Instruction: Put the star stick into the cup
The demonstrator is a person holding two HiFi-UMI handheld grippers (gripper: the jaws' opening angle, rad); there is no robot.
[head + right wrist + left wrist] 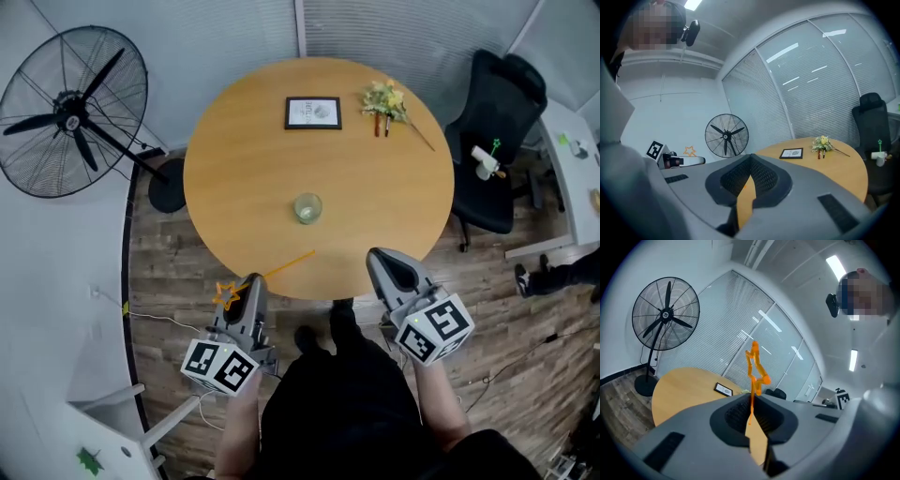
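Observation:
A clear glass cup [307, 207] stands upright near the middle of the round wooden table [244, 178]. The orange star stick [281, 266] is clamped in my left gripper [251, 281] at the table's near edge. Its star [226, 294] sticks out to the left of the jaws, and the thin stem points right and up over the table toward the cup. In the left gripper view the star [757, 366] rises above the shut left gripper [751, 397]. My right gripper [380, 255] hovers at the near right edge, shut and empty, as the right gripper view also shows [751, 157].
A framed picture [313, 112] and a small flower bunch [386, 98] lie at the table's far side. A standing fan [70, 112] is at the left. A black office chair [497, 141] stands at the right, beside a white desk [572, 159].

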